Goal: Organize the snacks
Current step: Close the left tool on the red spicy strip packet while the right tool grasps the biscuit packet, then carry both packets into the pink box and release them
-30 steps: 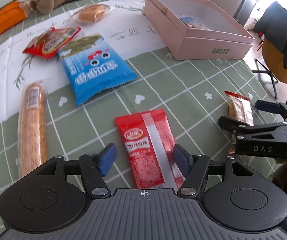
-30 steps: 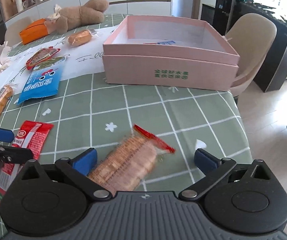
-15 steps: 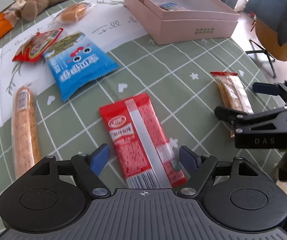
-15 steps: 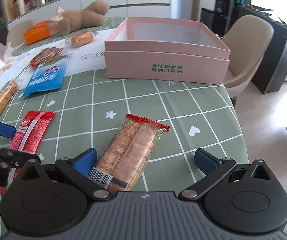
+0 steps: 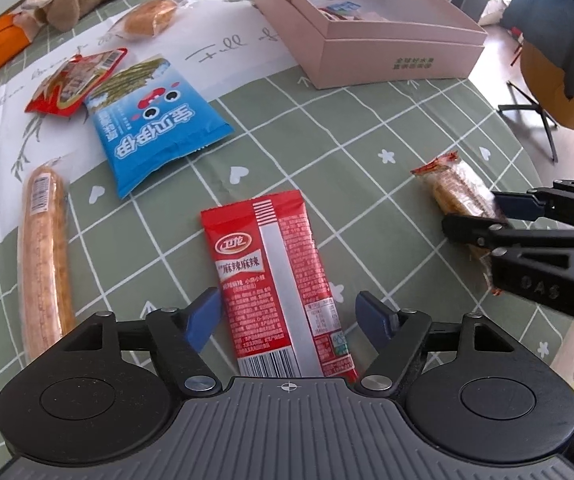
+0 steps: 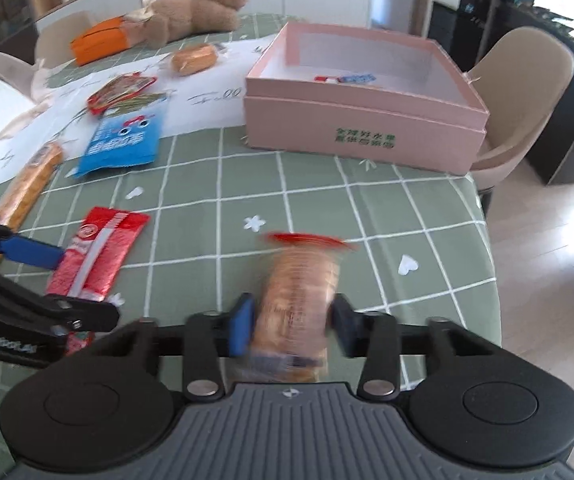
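The right gripper (image 6: 291,326) pinches the cracker pack (image 6: 295,300) near the pink box (image 6: 363,136); squeezing may crush it. The left gripper (image 5: 289,314), fingers spread, straddles the red packet (image 5: 275,276), which could slide away.

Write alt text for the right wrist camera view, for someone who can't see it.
The right gripper is shut on a blurred cracker packet above a green checked tablecloth. An open pink box sits beyond; a red snack packet and the left gripper are at left.
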`<act>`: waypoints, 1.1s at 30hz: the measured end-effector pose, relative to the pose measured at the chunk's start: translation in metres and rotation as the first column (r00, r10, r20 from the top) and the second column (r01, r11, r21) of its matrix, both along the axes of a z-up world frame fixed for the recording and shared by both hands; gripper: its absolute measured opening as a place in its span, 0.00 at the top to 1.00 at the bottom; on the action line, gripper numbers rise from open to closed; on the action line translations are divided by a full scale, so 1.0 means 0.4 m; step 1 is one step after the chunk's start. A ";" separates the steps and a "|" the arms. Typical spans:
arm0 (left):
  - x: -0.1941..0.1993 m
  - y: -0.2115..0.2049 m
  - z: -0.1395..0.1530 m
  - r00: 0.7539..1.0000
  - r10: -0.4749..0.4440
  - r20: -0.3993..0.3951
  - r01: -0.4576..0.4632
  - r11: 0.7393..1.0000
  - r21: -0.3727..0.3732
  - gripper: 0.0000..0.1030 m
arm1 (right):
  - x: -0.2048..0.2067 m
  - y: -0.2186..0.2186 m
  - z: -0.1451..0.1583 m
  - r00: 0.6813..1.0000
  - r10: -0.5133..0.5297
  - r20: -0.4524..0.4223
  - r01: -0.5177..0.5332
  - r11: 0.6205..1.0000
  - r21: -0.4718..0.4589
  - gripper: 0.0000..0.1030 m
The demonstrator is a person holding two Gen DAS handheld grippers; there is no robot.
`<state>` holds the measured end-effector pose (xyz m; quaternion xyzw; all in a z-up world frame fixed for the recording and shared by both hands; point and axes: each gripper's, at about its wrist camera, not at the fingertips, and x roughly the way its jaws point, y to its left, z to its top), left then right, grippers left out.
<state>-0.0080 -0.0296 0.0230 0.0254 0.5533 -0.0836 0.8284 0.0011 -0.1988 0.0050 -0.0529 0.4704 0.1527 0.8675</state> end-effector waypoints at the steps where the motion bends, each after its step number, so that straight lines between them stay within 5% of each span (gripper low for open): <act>1: -0.002 -0.002 0.000 1.000 -0.004 0.002 0.004 1.000 0.009 0.29 | 0.001 -0.007 0.002 1.000 -0.007 -0.010 0.007 1.000 0.013 0.65; 10: -0.041 -0.003 0.007 0.999 -0.027 0.033 0.027 1.000 -0.007 0.42 | 0.002 -0.066 0.021 0.998 -0.058 0.000 0.058 0.998 0.013 0.66; 20: -0.001 0.026 0.102 0.996 0.029 0.081 -0.007 0.963 -0.269 0.51 | 0.008 -0.121 0.063 0.992 -0.126 0.030 0.124 0.990 0.063 0.66; 23: 0.069 0.039 0.227 0.984 0.043 0.174 0.029 0.920 -0.390 0.51 | 0.033 -0.161 0.164 0.985 -0.163 0.059 0.148 0.969 0.199 0.66; 28: 0.237 -0.007 0.433 0.937 -0.021 0.349 0.159 0.914 -0.373 0.49 | 0.132 -0.175 0.414 0.943 -0.148 0.299 0.074 0.967 0.245 0.66; 31: 0.377 -0.017 0.436 0.954 0.024 0.298 0.125 0.872 -0.473 0.44 | 0.236 -0.152 0.491 0.931 -0.120 0.344 0.050 0.977 0.206 0.63; 33: 0.471 -0.027 0.364 0.978 0.042 0.205 0.071 0.855 -0.513 0.45 | 0.315 -0.136 0.487 0.932 -0.137 0.337 0.088 0.984 0.155 0.35</act>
